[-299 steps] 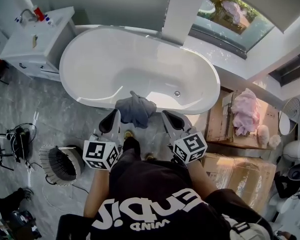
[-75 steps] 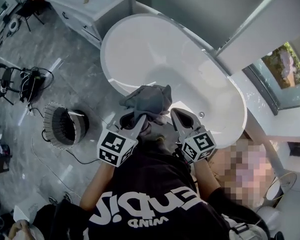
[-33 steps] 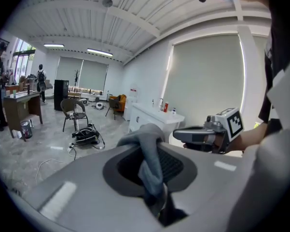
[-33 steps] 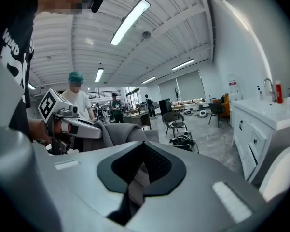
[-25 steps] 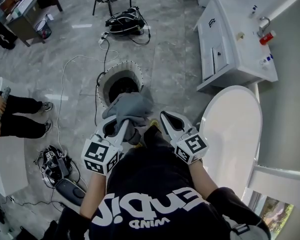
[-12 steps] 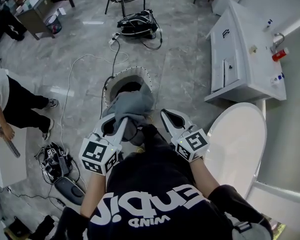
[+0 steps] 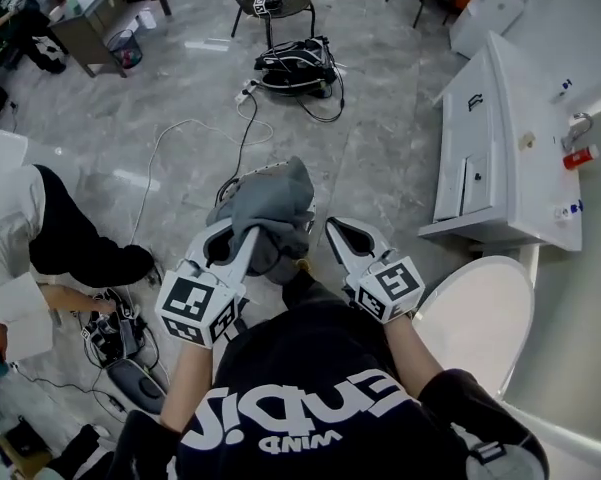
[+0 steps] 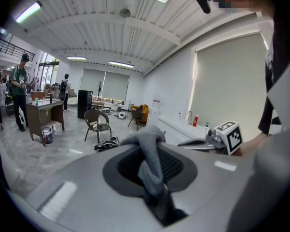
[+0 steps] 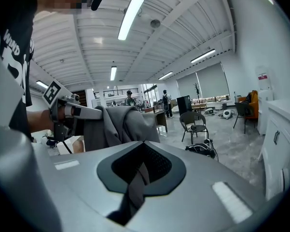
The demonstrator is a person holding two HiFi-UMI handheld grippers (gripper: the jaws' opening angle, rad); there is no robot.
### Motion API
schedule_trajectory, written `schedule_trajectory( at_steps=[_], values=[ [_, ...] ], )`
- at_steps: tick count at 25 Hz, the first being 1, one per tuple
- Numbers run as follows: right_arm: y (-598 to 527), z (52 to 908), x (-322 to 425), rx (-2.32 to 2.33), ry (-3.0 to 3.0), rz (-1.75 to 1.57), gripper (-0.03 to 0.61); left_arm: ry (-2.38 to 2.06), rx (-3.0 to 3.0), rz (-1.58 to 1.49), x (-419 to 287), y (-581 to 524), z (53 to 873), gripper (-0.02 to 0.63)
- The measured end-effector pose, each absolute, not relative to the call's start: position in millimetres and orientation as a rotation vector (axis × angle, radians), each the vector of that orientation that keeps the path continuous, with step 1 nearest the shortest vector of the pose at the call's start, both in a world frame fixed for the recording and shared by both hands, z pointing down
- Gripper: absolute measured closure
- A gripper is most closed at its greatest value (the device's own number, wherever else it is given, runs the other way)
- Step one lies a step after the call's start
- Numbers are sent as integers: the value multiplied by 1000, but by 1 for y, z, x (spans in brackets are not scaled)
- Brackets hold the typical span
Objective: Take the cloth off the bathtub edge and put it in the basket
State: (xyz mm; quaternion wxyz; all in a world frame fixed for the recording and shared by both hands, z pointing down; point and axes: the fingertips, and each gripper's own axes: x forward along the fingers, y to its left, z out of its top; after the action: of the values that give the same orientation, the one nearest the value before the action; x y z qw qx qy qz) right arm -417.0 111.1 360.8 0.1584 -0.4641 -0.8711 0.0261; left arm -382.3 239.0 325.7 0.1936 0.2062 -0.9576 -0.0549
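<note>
A grey marble floor (image 7: 180, 98) fills the head view, with a white vanity (image 7: 510, 138) at the right and the bathtub (image 7: 475, 313) at the lower right. At the centre, the left gripper (image 7: 242, 236) has its jaws clamped on the grey cloth (image 7: 270, 203). The cloth bunches above the jaws and hides most of the basket (image 7: 230, 180), whose rim peeks out at its left. The right gripper (image 7: 338, 233), just right of the cloth, has its jaws all but together and holds nothing. The white print on the person's black shirt (image 7: 300, 398) shows upside down. Its small line reads "WIND", and the larger word is unclear.
</note>
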Motion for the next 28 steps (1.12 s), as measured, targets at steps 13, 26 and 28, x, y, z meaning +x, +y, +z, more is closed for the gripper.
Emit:
schedule_trajectory(
  at_steps=[13,26,28],
  values=[
    [138,363,-525,-1458,-2395,91,569,-2712,402,-184,-477,264,321,568],
    [160,379,-561,-1484,-2337,105,569,-2678,335,-213,-503,284,337,568],
    [161,383,-560,-1471,-2333,105,569,-2663,347,-216,-502,286,344,568]
  ],
)
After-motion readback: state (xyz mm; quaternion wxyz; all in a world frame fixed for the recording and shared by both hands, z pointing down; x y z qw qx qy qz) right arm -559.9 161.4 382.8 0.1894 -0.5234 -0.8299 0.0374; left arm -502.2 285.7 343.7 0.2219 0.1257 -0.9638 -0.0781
